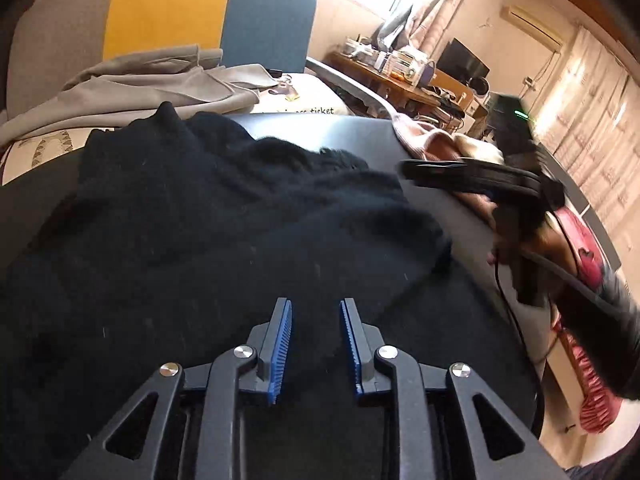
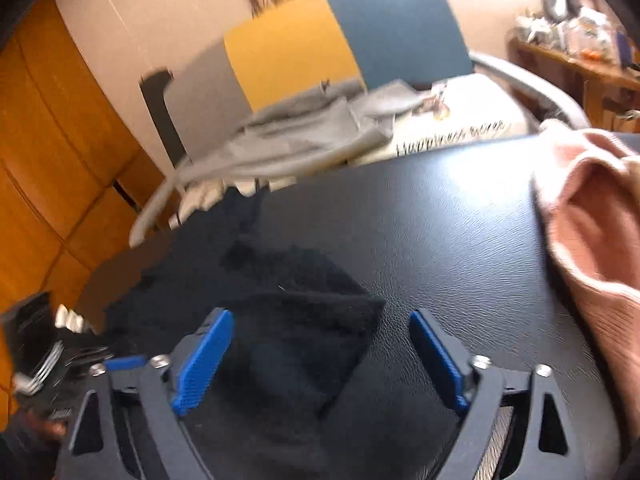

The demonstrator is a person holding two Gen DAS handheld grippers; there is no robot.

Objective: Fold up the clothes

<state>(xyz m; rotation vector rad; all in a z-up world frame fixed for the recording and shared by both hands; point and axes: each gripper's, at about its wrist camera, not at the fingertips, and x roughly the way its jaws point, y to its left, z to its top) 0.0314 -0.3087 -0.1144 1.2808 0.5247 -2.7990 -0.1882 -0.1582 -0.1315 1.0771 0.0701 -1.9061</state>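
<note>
A black leather-look table (image 2: 460, 232) fills the middle of both frames, and my black knit garment (image 1: 208, 216) lies rumpled across its left and centre, a pink garment (image 2: 592, 216) bunched at the right edge. My right gripper (image 2: 320, 360) hovers wide open over a pointed corner of the black knit at lower centre, holding nothing, while my left gripper (image 1: 316, 344) stands part open above the cloth, also empty. To fold cleanly, I judge I should pinch that corner squarely before lifting.
</note>
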